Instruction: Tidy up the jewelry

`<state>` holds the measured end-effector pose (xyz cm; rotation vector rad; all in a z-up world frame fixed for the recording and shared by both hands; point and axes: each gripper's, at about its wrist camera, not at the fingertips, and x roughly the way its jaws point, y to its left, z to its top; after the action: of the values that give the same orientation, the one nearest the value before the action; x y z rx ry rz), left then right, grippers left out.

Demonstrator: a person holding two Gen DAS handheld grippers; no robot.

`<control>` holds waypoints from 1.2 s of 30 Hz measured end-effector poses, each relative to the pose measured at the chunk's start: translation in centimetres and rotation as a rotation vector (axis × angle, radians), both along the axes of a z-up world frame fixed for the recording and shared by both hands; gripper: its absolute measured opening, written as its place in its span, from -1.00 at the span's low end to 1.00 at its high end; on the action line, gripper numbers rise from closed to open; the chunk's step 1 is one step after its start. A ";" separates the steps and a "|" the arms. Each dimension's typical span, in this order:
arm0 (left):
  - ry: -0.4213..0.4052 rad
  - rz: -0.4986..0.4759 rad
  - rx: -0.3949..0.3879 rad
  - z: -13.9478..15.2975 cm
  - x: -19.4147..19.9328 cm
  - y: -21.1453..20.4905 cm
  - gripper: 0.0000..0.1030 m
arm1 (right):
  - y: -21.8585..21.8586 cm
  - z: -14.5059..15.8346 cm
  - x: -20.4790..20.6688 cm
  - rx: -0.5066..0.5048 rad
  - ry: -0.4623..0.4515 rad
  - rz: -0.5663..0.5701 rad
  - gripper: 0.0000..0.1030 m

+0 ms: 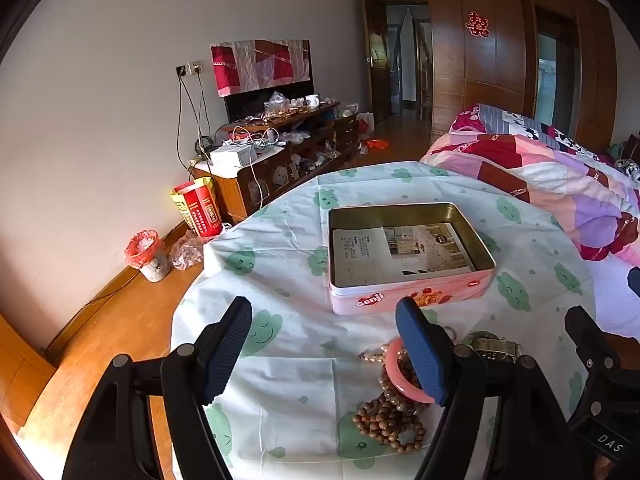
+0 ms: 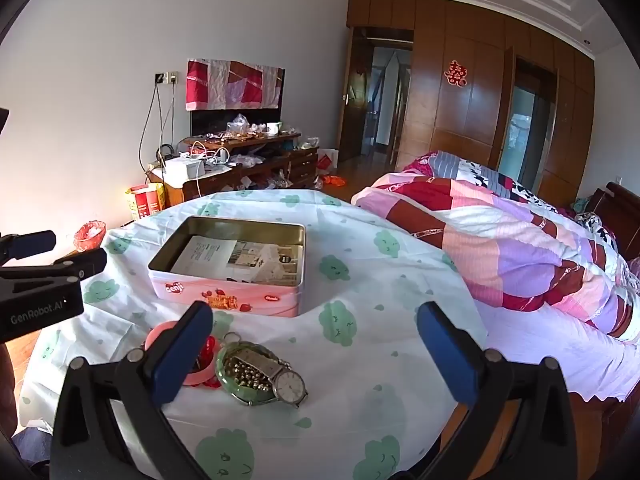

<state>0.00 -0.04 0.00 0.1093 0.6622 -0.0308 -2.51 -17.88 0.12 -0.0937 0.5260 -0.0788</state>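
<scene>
Left gripper [image 1: 324, 344]: jaws wide, nothing between the pads, hovering over the tablecloth [image 1: 288, 364]. Right gripper [image 2: 316, 344]: jaws wide as well, empty, above bare cloth.

Jewelry lies in one heap at the near edge of the table. Against the left gripper's right finger: a pink bangle [image 1: 400, 380], partly hidden by that finger, with brown wooden bead strands [image 1: 388, 424] below it and a paler bead strand just beyond. Just inside the right gripper's left finger: a green bangle [image 2: 244, 372] holding small metallic beads, a wristwatch [image 2: 290, 386] with metal band draped across it, touching. Something red beside the pink bangle; cannot identify.

Ahead of both grippers, beyond the heap: open pink tin [image 1: 408, 256]. Inside, only a printed leaflet [image 1: 396, 248]; no jewelry visible.

Judgement: nothing sorted yet; whole heap remains. Pieces overlap and tangle, so beads may drag neighbours when lifted.
</scene>
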 end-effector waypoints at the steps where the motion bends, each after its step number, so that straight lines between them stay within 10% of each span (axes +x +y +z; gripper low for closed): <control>1: 0.000 0.007 0.005 0.0 0.0 0.0 0.45 | 0.0 0.0 0.0 -0.008 -0.002 -0.001 1.00; 36: 0.000 0.015 -0.011 -0.3 0.0 0.2 0.45 | -0.3 -0.4 0.2 0.004 0.000 -0.002 1.00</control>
<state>0.03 0.13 -0.27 0.0934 0.6630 -0.0204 -2.34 -18.21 -0.24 -0.0897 0.5266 -0.0794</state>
